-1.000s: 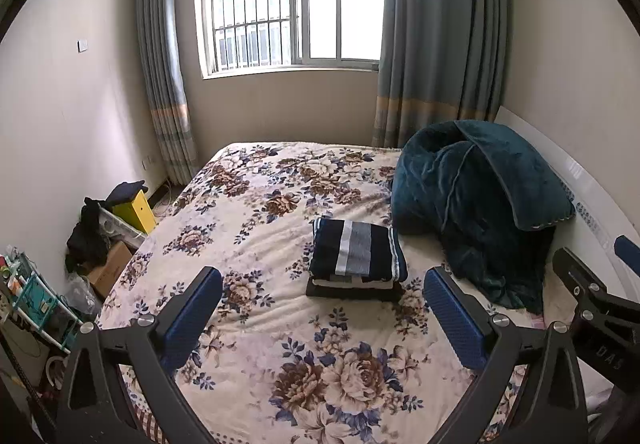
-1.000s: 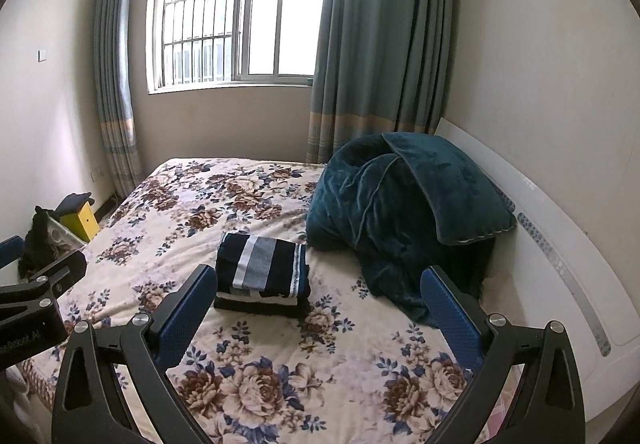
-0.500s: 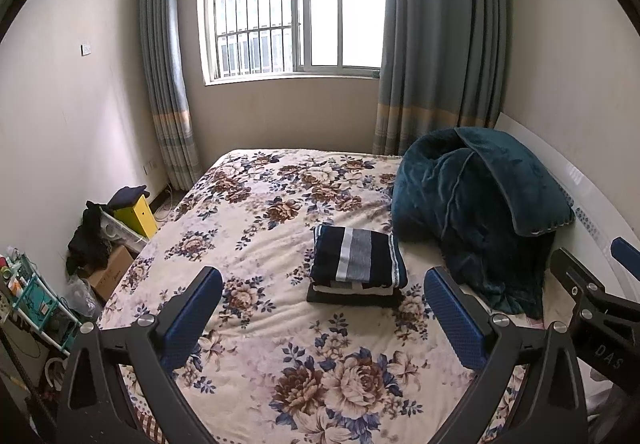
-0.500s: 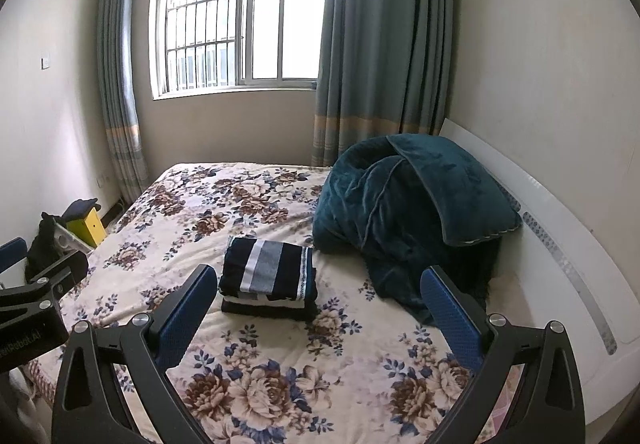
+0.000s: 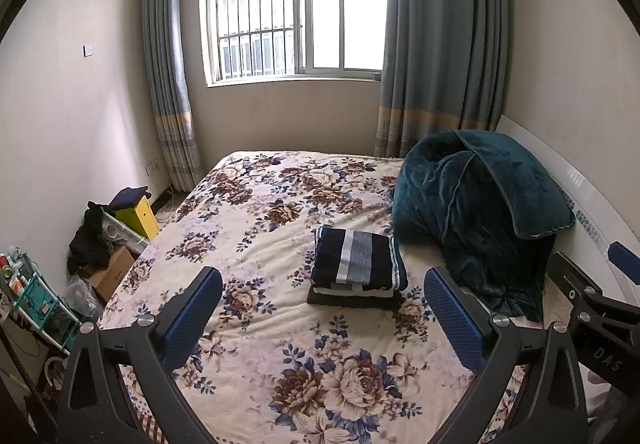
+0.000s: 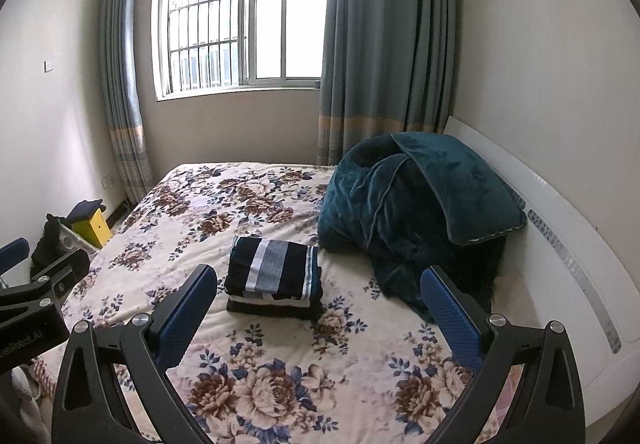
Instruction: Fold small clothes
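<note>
I hold my left tongs (image 5: 322, 318) and right tongs (image 6: 318, 314) spread and empty above the floral bed (image 5: 280, 356); the navy-and-grey striped folded clothes stack (image 5: 358, 270) lies at 12 o'clock, squared for storage.

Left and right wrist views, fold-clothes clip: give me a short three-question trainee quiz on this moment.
1. True or false: the left tongs are shut on a garment.
2. Multiple choice: the folded clothes stack lies (A) on the floor, (B) on the floral bed beside the teal blanket, (C) on the windowsill.
3. Fill in: the top garment of the stack is dark with a grey and ____ stripe.

Key: 1 false, both the left and the right tongs are open and hold nothing; 2 B; 3 white.
</note>
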Demonstrator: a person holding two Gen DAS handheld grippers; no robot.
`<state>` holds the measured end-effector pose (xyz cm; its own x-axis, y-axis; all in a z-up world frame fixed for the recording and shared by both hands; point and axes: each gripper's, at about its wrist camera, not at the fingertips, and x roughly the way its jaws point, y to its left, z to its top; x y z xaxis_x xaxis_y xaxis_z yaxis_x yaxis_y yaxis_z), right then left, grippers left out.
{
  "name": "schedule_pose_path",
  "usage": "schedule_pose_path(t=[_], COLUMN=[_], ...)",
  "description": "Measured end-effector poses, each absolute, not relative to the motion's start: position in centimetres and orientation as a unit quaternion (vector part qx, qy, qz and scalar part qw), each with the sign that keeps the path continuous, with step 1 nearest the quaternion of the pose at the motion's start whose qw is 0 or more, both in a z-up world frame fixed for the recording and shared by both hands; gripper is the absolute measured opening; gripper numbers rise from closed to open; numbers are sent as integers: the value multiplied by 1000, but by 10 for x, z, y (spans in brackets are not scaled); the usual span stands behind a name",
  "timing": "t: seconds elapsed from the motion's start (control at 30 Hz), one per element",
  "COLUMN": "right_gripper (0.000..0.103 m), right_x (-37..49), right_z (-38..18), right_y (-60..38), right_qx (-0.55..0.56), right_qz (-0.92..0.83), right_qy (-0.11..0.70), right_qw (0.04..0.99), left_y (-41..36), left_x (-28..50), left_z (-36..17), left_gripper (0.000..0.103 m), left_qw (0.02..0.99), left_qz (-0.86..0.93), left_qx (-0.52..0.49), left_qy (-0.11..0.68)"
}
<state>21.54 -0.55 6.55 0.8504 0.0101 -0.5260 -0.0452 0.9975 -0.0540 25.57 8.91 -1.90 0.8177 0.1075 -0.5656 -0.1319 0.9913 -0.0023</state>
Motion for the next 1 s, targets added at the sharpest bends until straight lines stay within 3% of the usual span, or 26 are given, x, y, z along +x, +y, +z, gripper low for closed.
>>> schedule_pose_path(t=[1.0], right_gripper=[103], right_x=[214], right_z=[64], right_y=[-5], right_qx=[-30], right_qz=[16], right_qy=[273], right_qw=[961], left_y=[89], left_x=[241], left_z=[-12], left_gripper=[103], left_qw=[956], left_qz=[80], left_qx=[-16], left_qy=[281])
